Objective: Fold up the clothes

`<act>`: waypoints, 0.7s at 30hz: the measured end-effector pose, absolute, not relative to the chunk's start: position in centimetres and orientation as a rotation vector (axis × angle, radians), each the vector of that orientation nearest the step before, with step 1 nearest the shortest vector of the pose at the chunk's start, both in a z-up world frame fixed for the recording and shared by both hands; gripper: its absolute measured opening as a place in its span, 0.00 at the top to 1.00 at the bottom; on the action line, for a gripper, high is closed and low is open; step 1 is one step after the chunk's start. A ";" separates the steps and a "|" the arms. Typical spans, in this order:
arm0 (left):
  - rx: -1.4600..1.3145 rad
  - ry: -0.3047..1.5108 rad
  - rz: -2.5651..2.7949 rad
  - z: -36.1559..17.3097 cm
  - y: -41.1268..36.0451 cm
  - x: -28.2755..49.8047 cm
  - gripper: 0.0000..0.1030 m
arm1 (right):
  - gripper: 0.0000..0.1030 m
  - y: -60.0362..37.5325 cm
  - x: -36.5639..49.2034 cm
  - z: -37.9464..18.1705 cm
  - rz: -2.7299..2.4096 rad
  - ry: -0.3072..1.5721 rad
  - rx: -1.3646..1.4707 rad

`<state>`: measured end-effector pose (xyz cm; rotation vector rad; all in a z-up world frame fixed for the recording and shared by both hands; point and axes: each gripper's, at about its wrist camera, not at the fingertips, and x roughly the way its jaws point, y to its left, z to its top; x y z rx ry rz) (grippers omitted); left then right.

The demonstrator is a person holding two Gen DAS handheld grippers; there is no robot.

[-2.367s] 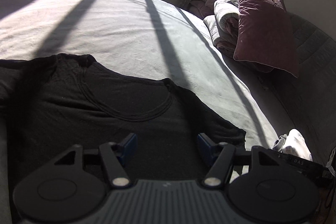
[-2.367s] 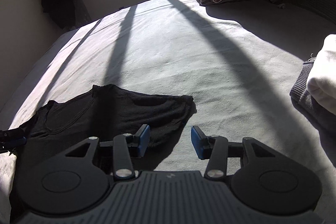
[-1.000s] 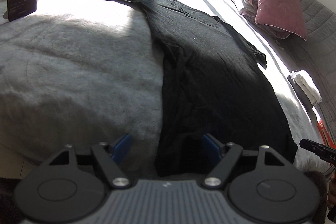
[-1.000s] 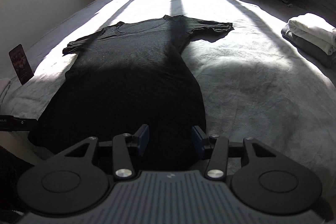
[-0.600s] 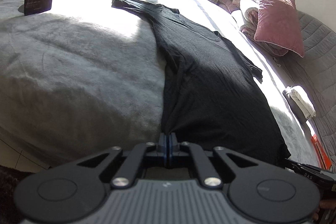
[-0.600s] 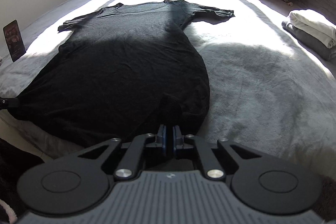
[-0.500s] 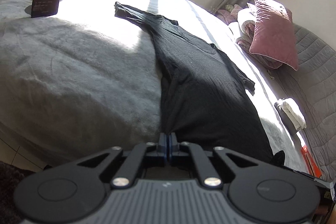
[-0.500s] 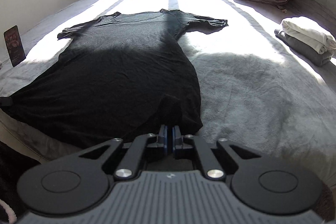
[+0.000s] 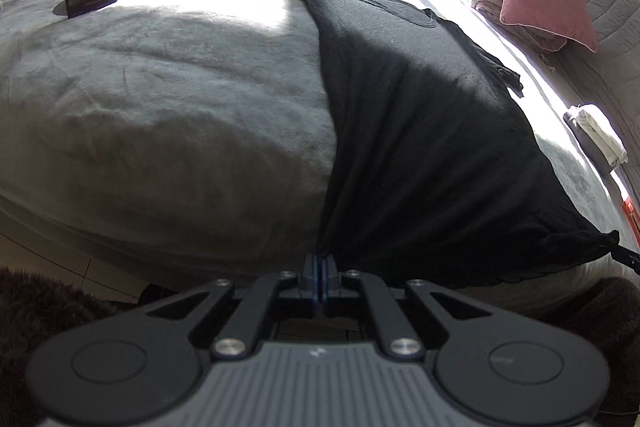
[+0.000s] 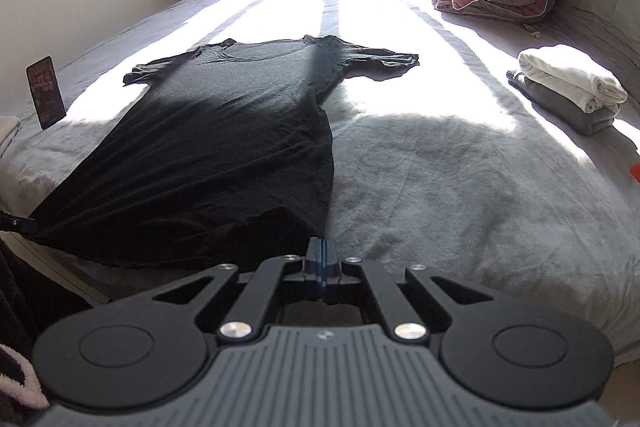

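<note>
Left tongs [image 9: 320,259] and right tongs [image 10: 322,251] are each clamped on a hem corner of the black shirt [image 10: 224,131], which lies flat along the bed [image 10: 460,187], collar away. Holding both corners probably keeps the hem taut for folding.

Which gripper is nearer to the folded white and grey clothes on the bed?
Right. The right gripper holds the black shirt's hem corner on the side toward the folded clothes; the left gripper holds the opposite hem corner, farther away.
</note>
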<state>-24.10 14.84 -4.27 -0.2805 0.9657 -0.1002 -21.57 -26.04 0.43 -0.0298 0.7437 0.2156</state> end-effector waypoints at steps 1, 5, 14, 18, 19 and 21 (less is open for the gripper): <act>-0.267 0.972 -0.103 -4.4 14.8 -24.0 0.98 | 1.00 -25.9 -21.7 0.3 0.223 0.750 -0.045; -0.224 1.009 -0.123 -4.4 14.7 -23.3 0.97 | 1.00 -26.0 -22.3 0.0 0.261 0.792 -0.099; -0.311 0.961 -0.174 -2.9 16.6 -19.9 0.48 | 0.84 -28.3 -19.6 0.6 0.305 0.841 -0.008; -0.295 0.947 -0.161 -2.1 16.5 -16.5 0.42 | 0.62 -28.3 -16.7 1.0 0.309 0.839 0.007; -0.287 0.946 -0.161 -1.9 16.4 -15.5 0.41 | 0.62 -28.2 -15.7 1.0 0.316 0.843 0.011; -0.269 0.950 -0.157 -1.8 16.3 -13.2 0.39 | 0.62 -28.0 -13.9 1.1 0.329 0.851 0.019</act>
